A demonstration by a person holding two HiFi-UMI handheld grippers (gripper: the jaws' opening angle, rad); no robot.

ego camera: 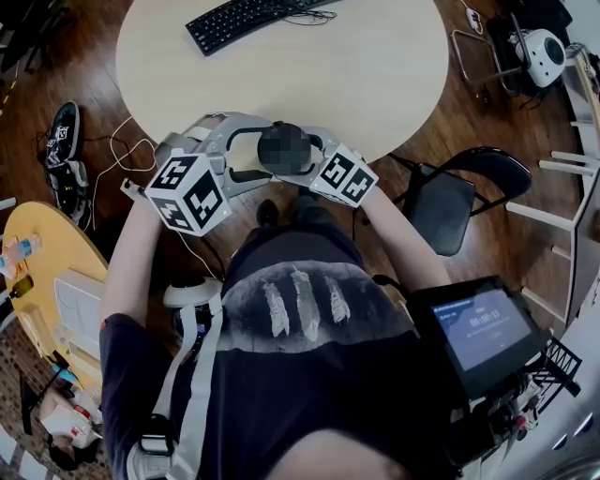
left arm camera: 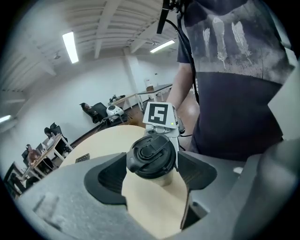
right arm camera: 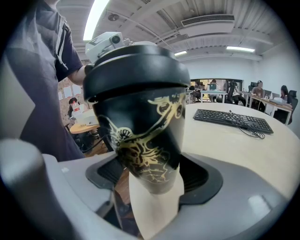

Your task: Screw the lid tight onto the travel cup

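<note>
Evidently mid-twist: at upper centre of the head view both claws met at the near edge of the round counter (ego camera: 375,84), the cup apparently held up off the surface between them. The right claw (right arm camera: 153,176) was clamped on the lower body of the black travel cup (right arm camera: 150,136) w/ gold ornament, prob. to keep it from spinning. The left claw (left arm camera: 152,174) was closed on the black lid (left arm camera: 151,157) at the centre of its view, pads on opp. sides of the rim, a grip that suits turning it. The lid sat on the cup's mouth and looked level, but whether the threads were fully home couldn't be told. Count: 1 cup, 1 lid, 2 claws, 1 counter, and 1 keyboard (ego camera: 244,17) at the top of the head view, well apart from the work.
</note>
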